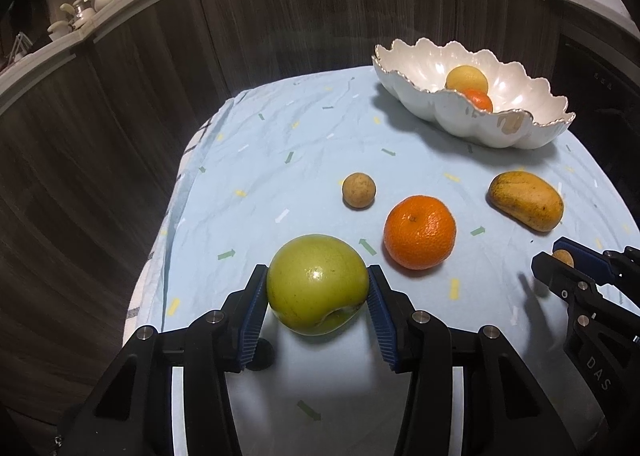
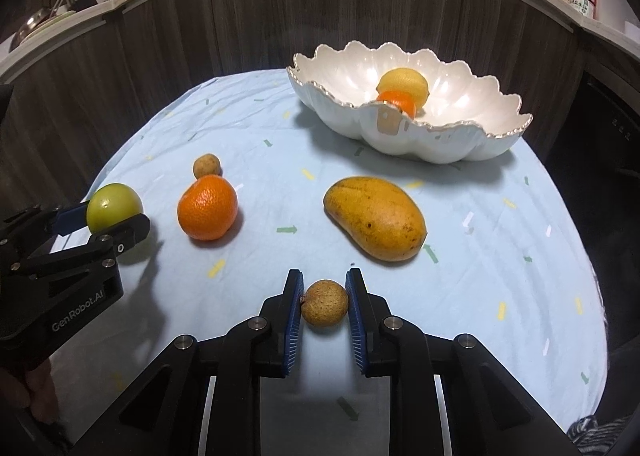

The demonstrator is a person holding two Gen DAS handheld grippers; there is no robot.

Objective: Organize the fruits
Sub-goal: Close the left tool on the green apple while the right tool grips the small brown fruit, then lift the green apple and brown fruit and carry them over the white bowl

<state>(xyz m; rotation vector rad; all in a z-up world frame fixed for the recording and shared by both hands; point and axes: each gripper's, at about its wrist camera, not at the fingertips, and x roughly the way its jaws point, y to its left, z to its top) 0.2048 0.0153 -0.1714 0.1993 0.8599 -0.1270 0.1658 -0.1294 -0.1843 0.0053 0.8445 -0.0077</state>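
My left gripper [image 1: 318, 280] is shut on a green apple [image 1: 317, 290], low over the light blue tablecloth [image 1: 280, 136]; the apple also shows in the right wrist view [image 2: 114, 206]. My right gripper [image 2: 323, 288] is shut on a small brown longan [image 2: 324, 307]. Loose on the cloth lie an orange [image 2: 208, 206], a second small brown longan [image 2: 206, 166] behind it, and a yellow mango [image 2: 376, 218]. A white scalloped bowl [image 2: 440, 140] at the back right holds a yellow lemon [image 2: 404, 82] and a small orange [image 2: 398, 101].
The table's left edge drops off beside the apple. A dark wood-panel cabinet wall [image 1: 280, 16] curves behind the table, with a counter of dishes and bottles above. The left gripper body [image 2: 60, 268] sits at the left of the right wrist view.
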